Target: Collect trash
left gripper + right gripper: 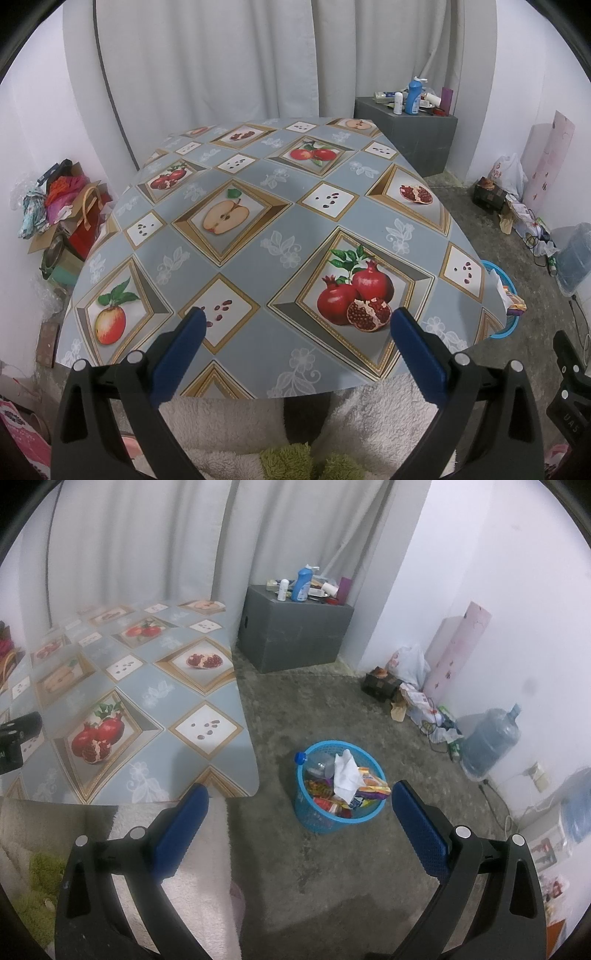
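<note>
Fruit-print tabletop (280, 206), grey cabinet (295, 635) with blue bottle (302, 585) on top, water jug (491, 740) by wall.

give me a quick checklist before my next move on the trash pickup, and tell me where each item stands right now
1. Left gripper open and holding nothing: ok.
2. Right gripper open and holding nothing: ok.
3. Table free of loose trash: ok, only the printed cloth shows.
4. Blue basket upright on the floor beside the table: ok.
5. Room left in the basket: not ok, wrappers and a tissue heap to the rim.
6. Trash still on the floor: cannot tell.
</note>
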